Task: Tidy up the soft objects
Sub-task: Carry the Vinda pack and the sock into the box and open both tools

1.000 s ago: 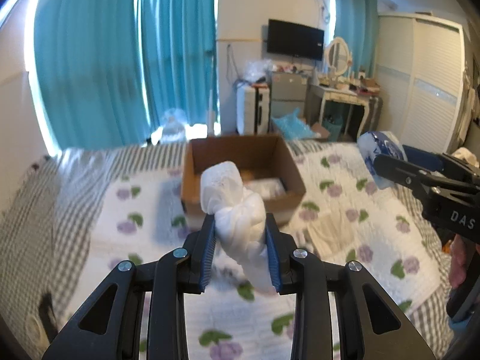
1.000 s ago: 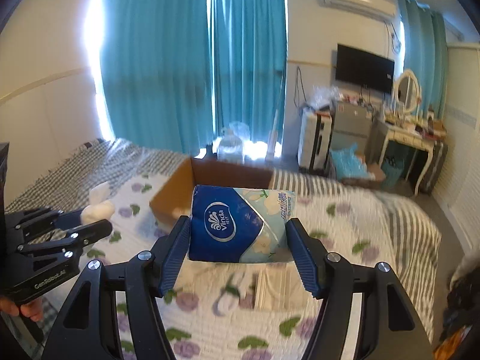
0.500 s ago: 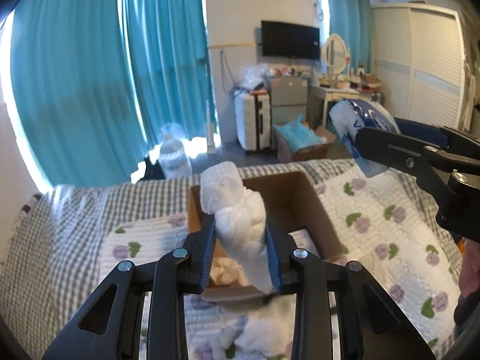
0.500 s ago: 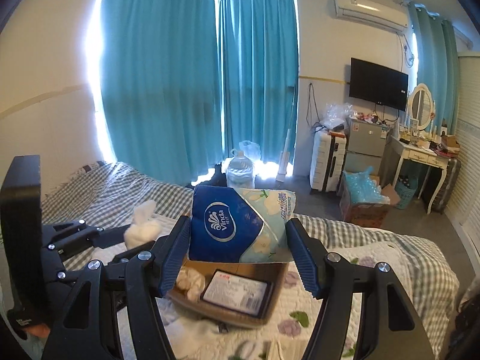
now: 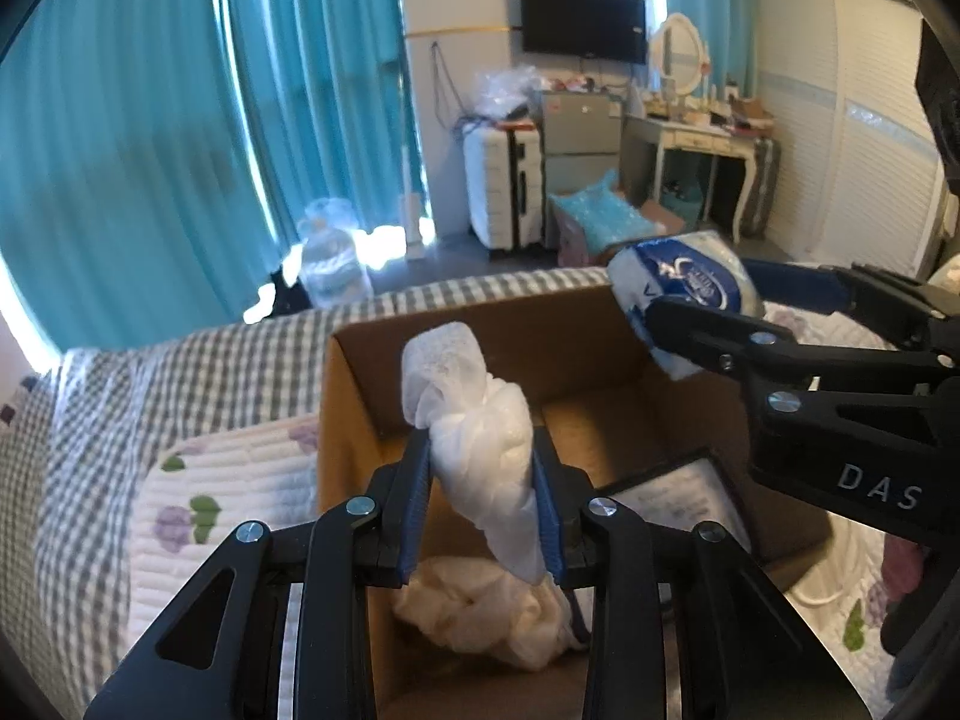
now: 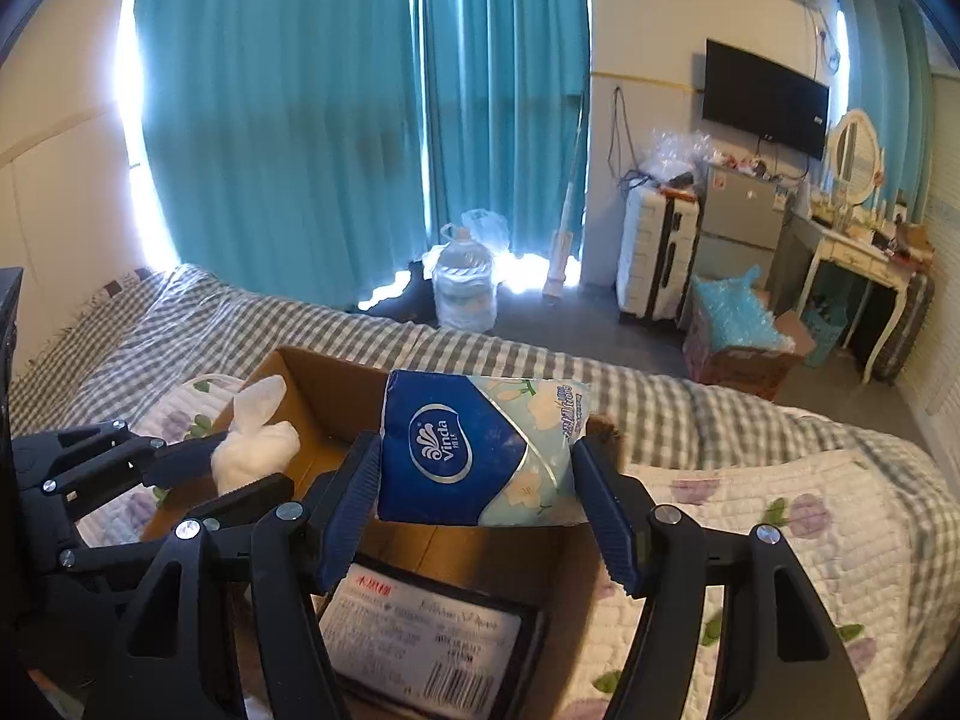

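My left gripper (image 5: 482, 480) pinches a white cloth (image 5: 480, 444) above the box (image 5: 354, 420); the right gripper (image 5: 708, 324) holds a tissue pack (image 5: 684, 282).

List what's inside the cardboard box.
Inside the cardboard box: a crumpled white cloth and a black-edged labelled packet. Hand-held grippers and their loads hide the rest of the floor.

Teal curtains (image 6: 360, 120) covered a bright window, daylight spilling along the grey floor (image 6: 576, 324). A TV (image 6: 765, 99) hung on the pale wall above a suitcase (image 6: 657, 255), beside a white dresser (image 6: 864, 264). A louvred wardrobe (image 5: 864, 120) stood right.
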Demonstrator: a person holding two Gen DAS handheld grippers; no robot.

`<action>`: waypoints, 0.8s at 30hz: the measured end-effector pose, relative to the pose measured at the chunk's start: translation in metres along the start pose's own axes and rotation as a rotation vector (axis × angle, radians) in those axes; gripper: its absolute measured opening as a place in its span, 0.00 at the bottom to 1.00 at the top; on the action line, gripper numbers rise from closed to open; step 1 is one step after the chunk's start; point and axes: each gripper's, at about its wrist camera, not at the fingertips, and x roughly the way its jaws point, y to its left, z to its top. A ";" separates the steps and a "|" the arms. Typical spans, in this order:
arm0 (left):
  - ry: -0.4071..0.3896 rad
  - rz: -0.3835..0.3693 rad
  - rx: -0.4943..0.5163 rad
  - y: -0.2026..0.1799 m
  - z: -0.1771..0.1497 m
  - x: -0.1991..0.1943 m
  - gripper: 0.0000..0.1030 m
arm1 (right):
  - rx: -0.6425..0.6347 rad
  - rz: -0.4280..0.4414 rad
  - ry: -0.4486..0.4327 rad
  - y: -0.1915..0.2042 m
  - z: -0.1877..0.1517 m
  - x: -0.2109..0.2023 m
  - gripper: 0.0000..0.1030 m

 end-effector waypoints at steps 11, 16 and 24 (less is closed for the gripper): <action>-0.049 0.045 -0.025 -0.001 -0.002 -0.007 0.76 | 0.034 -0.030 -0.044 -0.019 -0.004 -0.013 0.82; -0.070 0.062 -0.013 -0.008 -0.002 -0.047 0.76 | 0.036 -0.067 -0.078 -0.021 0.003 -0.068 0.82; -0.202 0.086 -0.002 -0.019 -0.001 -0.162 0.93 | 0.001 -0.118 -0.137 -0.011 0.014 -0.195 0.93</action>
